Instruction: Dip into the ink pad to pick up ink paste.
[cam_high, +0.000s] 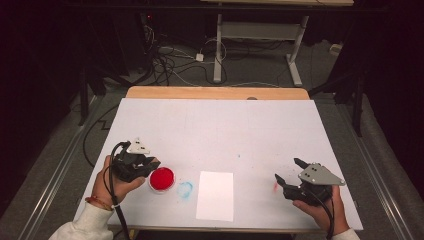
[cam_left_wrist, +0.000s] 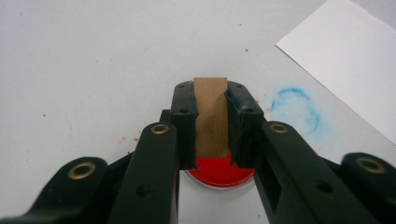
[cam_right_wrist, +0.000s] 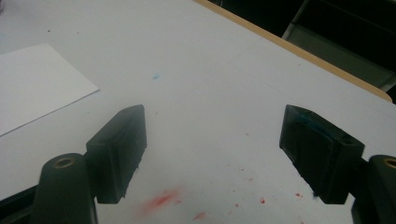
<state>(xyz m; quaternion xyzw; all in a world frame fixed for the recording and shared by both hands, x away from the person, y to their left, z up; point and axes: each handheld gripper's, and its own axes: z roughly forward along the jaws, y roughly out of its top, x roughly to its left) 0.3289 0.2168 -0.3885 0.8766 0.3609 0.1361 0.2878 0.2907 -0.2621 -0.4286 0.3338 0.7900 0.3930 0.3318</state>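
A wide table covered with a white sheet (cam_high: 220, 130), its pale wooden edge showing at the far side, carries everything here. On it, near the person's side and about midway between the two hands, lies a white rectangular sheet of paper (cam_high: 215, 195). Just to the left of the paper is a faint blue ring-shaped ink mark (cam_high: 185, 189), and touching distance left of that sits a small round dish of red ink (cam_high: 162, 179).

The left gripper (cam_high: 151, 163), held in the person's left hand (cam_high: 111, 184), hangs just above and beside the red dish. Its black jaws are clenched on a small flat wooden block (cam_left_wrist: 211, 116), which stands upright between the pads, its lower end right over the red surface in the left gripper view; whether it touches the ink I cannot tell.

The right gripper (cam_high: 290, 170), in the right hand (cam_high: 320, 210), rests well to the right of the paper with its jaws spread wide and nothing between them. The right gripper view shows a red smear (cam_right_wrist: 161, 200) and small red specks on the sheet beneath, and blue staining on one pad (cam_right_wrist: 310, 123).
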